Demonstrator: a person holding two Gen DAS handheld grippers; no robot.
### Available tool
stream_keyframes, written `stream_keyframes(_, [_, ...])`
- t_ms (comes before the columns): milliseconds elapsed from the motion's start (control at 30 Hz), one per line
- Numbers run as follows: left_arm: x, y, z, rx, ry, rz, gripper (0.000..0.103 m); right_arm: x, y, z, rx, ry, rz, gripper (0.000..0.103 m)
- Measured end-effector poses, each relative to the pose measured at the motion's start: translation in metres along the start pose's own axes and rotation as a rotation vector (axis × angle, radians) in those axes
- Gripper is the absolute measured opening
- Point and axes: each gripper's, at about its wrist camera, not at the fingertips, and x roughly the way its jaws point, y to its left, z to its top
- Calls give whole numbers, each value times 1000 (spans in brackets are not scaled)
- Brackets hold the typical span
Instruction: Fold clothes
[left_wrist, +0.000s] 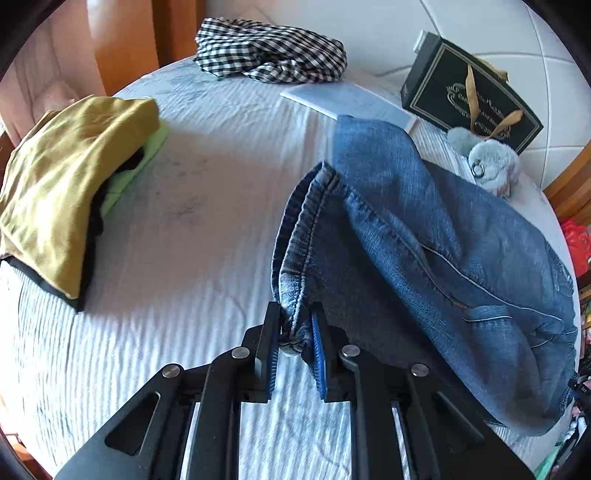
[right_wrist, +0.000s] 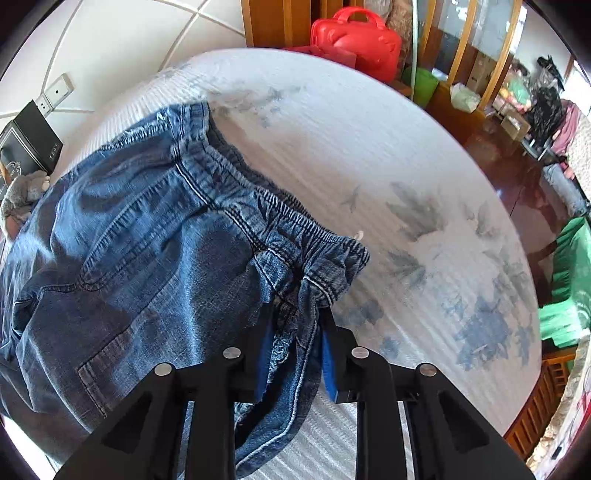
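Observation:
A pair of blue jeans (left_wrist: 424, 236) hangs above the white bed (left_wrist: 177, 229), held at both ends. My left gripper (left_wrist: 295, 325) is shut on a bunched hem end of the jeans. My right gripper (right_wrist: 295, 325) is shut on the elastic waistband (right_wrist: 295, 225) of the jeans (right_wrist: 147, 258), with denim bunched between its blue pads. A stack of folded clothes with an olive-yellow garment (left_wrist: 70, 184) on top lies at the left of the bed. A black-and-white checked garment (left_wrist: 269, 51) lies crumpled at the far side.
A black gift bag (left_wrist: 469, 96), a grey plush toy (left_wrist: 487, 162) and a white flat pad (left_wrist: 351, 103) lie by the headboard. In the right wrist view a red case (right_wrist: 354, 40) and green bin (right_wrist: 423, 86) stand beyond the bed (right_wrist: 369, 147); dark wooden floor (right_wrist: 517, 177) lies to the right.

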Motion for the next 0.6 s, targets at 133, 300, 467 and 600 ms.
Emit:
stream_keyframes(133, [-38,28,-10,-35,-2,-11,15,-52,-8,-3,17,-120,-15,19])
stream_keyframes(300, [-47,44,-43,14,58,25,15,-68,-20,-26,-7,-61,-51,19])
stream_keyframes(467, [-26,44,-76,105,160,89,21,-19,-34,-66,-15,140,-103,38])
stream_keyframes(600, [-51,34,-54,135,16,86,56,-39,-38,-66,-31,74,-64,61])
